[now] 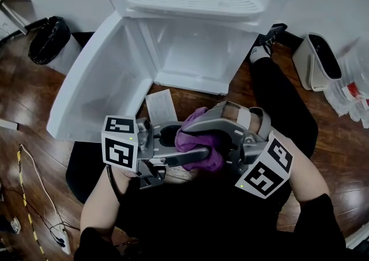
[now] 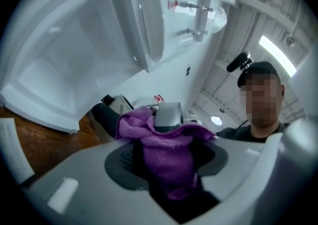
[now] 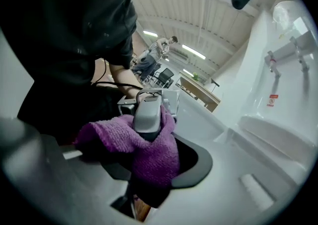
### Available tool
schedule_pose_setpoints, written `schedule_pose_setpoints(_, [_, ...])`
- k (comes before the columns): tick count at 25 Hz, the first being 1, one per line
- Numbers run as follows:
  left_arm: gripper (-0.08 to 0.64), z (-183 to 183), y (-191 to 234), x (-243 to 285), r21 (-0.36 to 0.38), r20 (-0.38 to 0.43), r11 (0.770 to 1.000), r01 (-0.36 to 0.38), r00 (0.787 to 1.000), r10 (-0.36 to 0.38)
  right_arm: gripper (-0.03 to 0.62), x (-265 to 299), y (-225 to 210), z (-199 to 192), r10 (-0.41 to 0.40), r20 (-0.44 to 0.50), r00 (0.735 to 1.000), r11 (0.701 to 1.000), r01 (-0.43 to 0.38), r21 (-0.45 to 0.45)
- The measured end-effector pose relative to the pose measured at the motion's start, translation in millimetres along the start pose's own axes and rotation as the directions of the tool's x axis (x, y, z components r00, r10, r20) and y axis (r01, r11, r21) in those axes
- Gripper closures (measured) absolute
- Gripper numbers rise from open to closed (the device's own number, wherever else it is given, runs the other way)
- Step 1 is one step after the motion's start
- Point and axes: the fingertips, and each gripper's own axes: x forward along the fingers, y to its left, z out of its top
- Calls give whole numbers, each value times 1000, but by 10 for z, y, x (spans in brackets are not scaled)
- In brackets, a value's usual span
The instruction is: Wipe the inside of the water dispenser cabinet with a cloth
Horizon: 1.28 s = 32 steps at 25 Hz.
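The white dispenser cabinet [image 1: 190, 52] stands open ahead, its door [image 1: 98, 75] swung out to the left and its inside bare. Both grippers meet over my lap with a purple cloth [image 1: 202, 142] bunched between them. My left gripper [image 1: 196, 146] reaches in from the left and is shut on the cloth [image 2: 166, 154]. My right gripper [image 1: 210, 144] comes from the right with one finger arched over the cloth. Its jaws stand apart, and the cloth [image 3: 149, 154] lies loosely in the gap. Each gripper view shows the other gripper's grey finger [image 2: 168, 114] [image 3: 147, 112] on top of the cloth.
A sheet of paper [image 1: 161, 107] lies on the wooden floor before the cabinet. A black bin bag [image 1: 49, 38] sits at the left, a white bin [image 1: 320, 61] and plastic bags [image 1: 354, 87] at the right. Cables [image 1: 29, 185] run along the lower left. My leg and shoe [image 1: 265, 46] stretch beside the cabinet.
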Motion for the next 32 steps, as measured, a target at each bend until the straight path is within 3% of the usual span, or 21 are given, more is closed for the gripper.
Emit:
schedule_pose_setpoints(2, [338,-58,38,69,46,-39,998,-32,999,34,416,-31,70,-81,3,-60,998,998,-6,-58])
schedule_pose_setpoints(4, [372,-12,70,130,90,-26,994,-56,998,59,369,-109,18,-150,-51,-94,994,995,43,-87])
schedule_pose_setpoints(6, [396,176,90,131,134,55,988,-75,996,69,326,-252,-174,-202,-156,-90,984,987,151,-62])
schedule_pose_setpoints(8, [412,445,128,57,157,183,982,-107,980,77,311,-457,-395,-267,-269,-63,961,961,272,41])
schedule_pose_setpoints(10, [417,687,169,-3,165,301,976,-139,950,84,318,-694,-576,-363,-373,-30,927,904,371,215])
schedule_pose_setpoints(12, [419,882,252,18,190,379,962,-196,918,113,356,-902,-772,-472,-490,-18,871,809,462,364])
schedule_pose_setpoints(14, [417,1061,505,68,205,432,929,-308,880,196,424,-1081,-954,-627,-591,-52,805,719,554,419])
schedule_pose_setpoints(16, [417,1253,868,112,172,477,903,-394,835,273,444,-1266,-1106,-793,-662,-88,745,645,625,439])
schedule_pose_setpoints(17, [417,1359,1023,143,146,498,904,-402,819,284,446,-1359,-1159,-864,-684,-100,723,610,642,465])
schedule_pose_setpoints(19, [417,1581,1240,236,108,537,923,-371,802,260,453,-1510,-1213,-970,-701,-112,705,551,634,543])
schedule_pose_setpoints(22, [416,1879,1458,403,99,575,949,-300,796,191,460,-1648,-1265,-1071,-708,-96,699,493,588,641])
schedule_pose_setpoints(25, [416,2111,1741,567,123,577,953,-275,801,157,468,-1708,-1304,-1245,-726,-116,678,435,584,685])
schedule_pose_setpoints(28, [416,2351,2124,664,120,571,939,-322,796,200,474,-1679,-1290,-1439,-734,-152,662,380,585,717])
schedule_pose_setpoints(31, [414,2389,2552,660,64,532,894,-444,773,346,476,-1591,-1208,-1541,-719,-178,672,371,587,720])
schedule_pose_setpoints(32, [414,2315,2596,669,49,508,891,-451,780,366,479,-1564,-1176,-1563,-712,-185,677,371,587,720])
